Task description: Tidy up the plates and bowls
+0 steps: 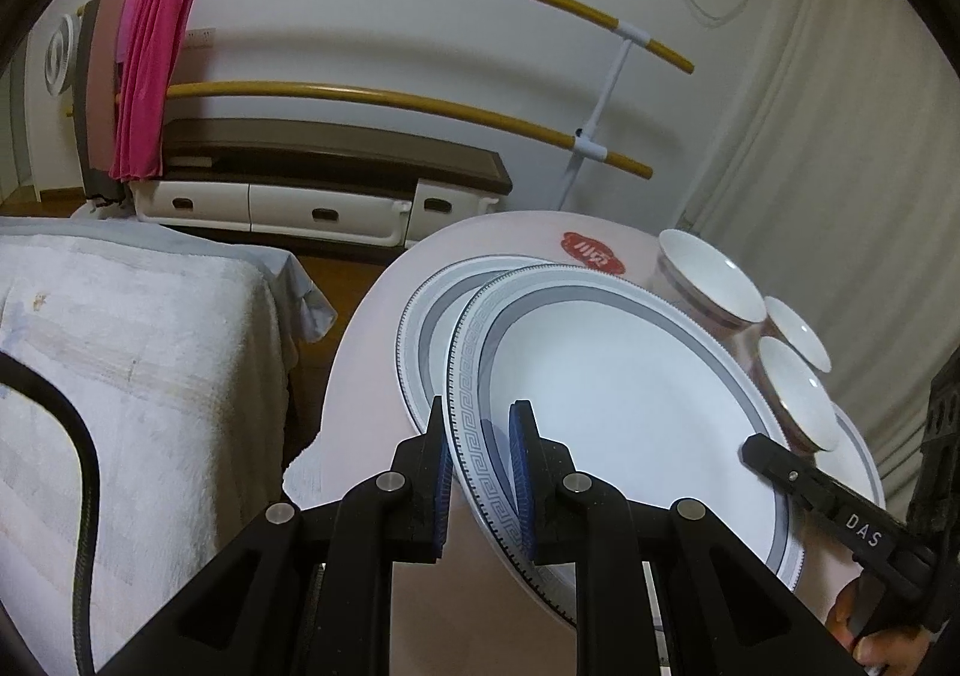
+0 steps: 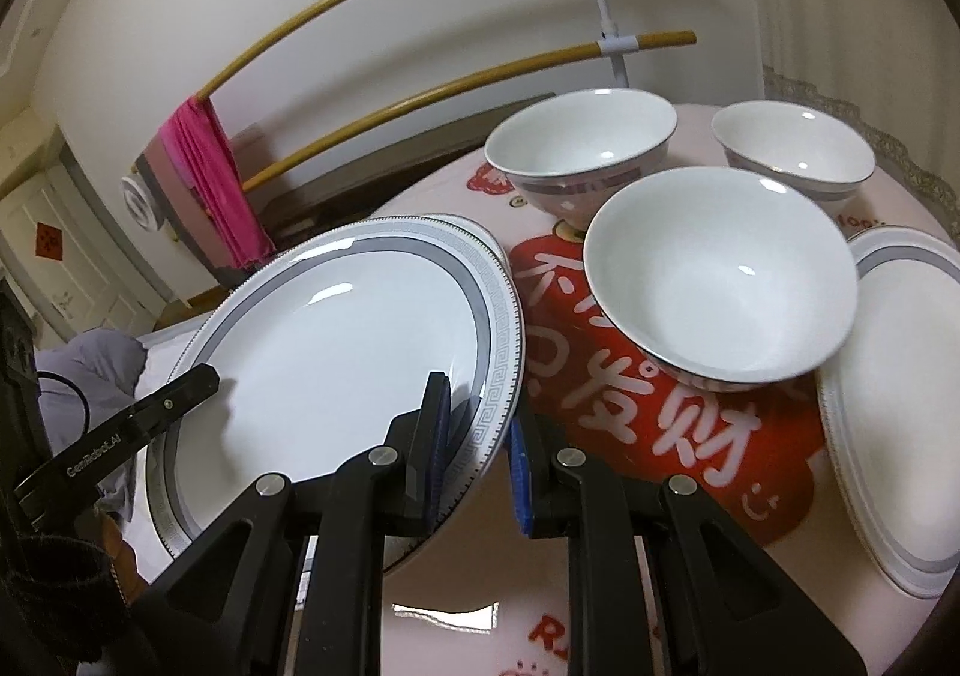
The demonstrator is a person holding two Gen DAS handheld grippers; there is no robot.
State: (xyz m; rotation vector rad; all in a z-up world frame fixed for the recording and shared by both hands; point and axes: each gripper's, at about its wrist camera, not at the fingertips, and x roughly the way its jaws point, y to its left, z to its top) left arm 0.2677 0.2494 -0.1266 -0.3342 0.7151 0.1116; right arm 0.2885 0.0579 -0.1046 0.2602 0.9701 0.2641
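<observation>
Plate (image 1: pixel 624 394), white with a grey key-pattern border, is held tilted above the left part of the round table (image 1: pixel 372 328), carried by both grippers at once. The left gripper (image 1: pixel 480 472) is clamped on the rim at one side, with blue pads on both faces of the border. The right gripper (image 2: pixel 480 436) is clamped on the opposite rim in the same way. A second plate (image 1: pixel 420 316) of the same pattern lies just beneath, near the table's left edge, partly covered. The carried plate is judged to be meant for stacking onto it. For a clean stack, both grips should be kept firm and level with each other, the rims should be lined up before lowering, and the plate should be set down flat rather than edge first. Three bowls (image 2: pixel 720 268) and a third plate (image 2: pixel 888 376) stand toward the table's right side, well clear of the lowering path.
</observation>
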